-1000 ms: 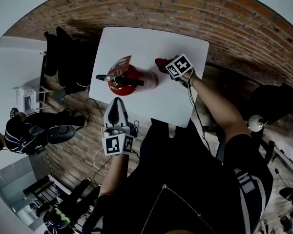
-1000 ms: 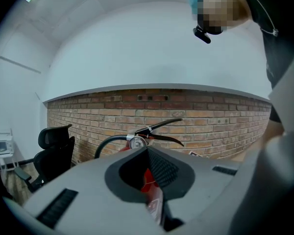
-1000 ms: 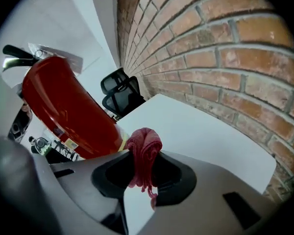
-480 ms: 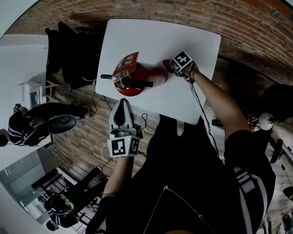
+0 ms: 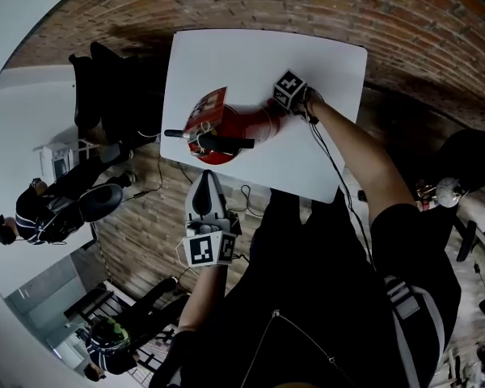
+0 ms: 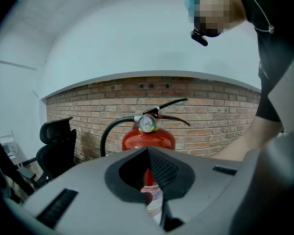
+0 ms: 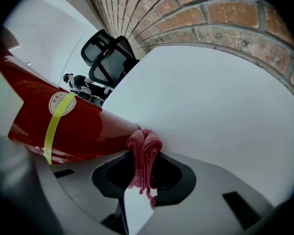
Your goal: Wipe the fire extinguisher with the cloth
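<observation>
Right gripper (image 5: 276,103), clamped on cloth (image 7: 143,156), now contacts fire extinguisher (image 5: 230,126) base; left gripper (image 5: 204,180), jaws together and empty, stays clear

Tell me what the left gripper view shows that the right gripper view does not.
Only the left gripper view shows the pressure gauge, lever handles and black hose. Only the right gripper view shows the red cloth clamped in the right gripper, and the white table. Both show the red fire extinguisher, brick wall and office chair.

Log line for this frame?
right gripper: shut on cloth | cloth: against fire extinguisher | left gripper: shut, empty
</observation>
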Tool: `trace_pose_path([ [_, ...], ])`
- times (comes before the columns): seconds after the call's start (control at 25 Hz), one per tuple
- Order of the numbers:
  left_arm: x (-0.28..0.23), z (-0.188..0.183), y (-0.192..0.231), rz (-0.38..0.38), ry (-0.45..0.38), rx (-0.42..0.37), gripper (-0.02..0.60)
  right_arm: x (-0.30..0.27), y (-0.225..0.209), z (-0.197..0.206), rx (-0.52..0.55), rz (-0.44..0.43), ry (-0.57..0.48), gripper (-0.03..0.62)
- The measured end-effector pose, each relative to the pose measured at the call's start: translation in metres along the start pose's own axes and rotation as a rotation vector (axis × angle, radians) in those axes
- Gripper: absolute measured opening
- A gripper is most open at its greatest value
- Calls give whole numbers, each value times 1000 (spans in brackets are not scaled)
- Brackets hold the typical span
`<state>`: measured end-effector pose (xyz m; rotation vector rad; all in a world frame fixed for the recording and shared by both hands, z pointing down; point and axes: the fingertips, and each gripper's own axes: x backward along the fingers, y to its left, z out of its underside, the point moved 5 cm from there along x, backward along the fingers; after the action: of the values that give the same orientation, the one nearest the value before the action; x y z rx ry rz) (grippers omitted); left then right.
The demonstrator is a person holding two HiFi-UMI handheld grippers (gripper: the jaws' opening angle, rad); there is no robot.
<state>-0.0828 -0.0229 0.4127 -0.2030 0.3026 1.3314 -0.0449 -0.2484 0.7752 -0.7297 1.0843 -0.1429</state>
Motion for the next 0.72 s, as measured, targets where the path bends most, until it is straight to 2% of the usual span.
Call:
trace_pose_path([
  [0.28,-3,10,1,12,3,-3,11,-6,2,-9,95,-28,72,112],
  [0.72,0,14,3,7,3,8,11,2,13,-16,96,-67,100,109],
])
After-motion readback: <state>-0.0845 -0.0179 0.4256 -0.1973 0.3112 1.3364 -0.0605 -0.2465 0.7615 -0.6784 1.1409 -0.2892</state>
